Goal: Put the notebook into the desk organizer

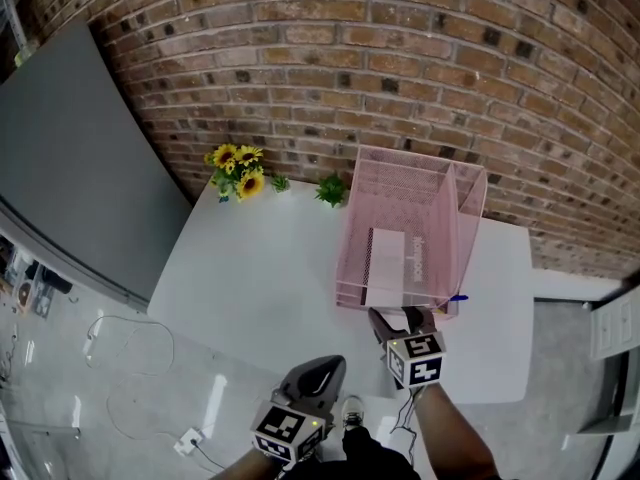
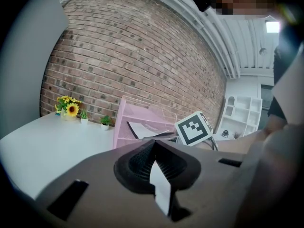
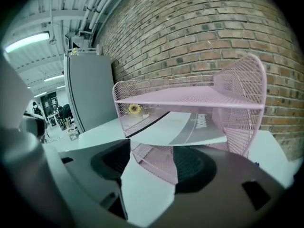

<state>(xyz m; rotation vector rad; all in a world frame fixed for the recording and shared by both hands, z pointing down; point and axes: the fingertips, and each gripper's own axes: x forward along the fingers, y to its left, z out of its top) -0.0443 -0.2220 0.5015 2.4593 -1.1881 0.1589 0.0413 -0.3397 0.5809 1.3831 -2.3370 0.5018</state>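
Observation:
A pink wire-mesh desk organizer (image 1: 402,174) stands on the white table (image 1: 250,278) against the brick wall. A white and grey notebook (image 1: 388,264) lies flat on its lower tier, its near end reaching the front edge. My right gripper (image 1: 392,320) hovers just in front of that edge, open, with nothing pressed between its pads. In the right gripper view the notebook (image 3: 187,126) and organizer (image 3: 190,97) sit right beyond my right gripper (image 3: 152,158). My left gripper (image 1: 318,373) hangs shut near the table's front edge, empty. The left gripper view shows its jaws (image 2: 154,148) meeting, with the organizer (image 2: 121,122) beyond.
A sunflower pot (image 1: 237,168) and a small green plant (image 1: 332,189) stand along the wall left of the organizer. A grey panel (image 1: 70,168) leans at the left. A small blue item (image 1: 458,297) lies by the organizer's front right corner. Cables (image 1: 130,368) lie on the floor.

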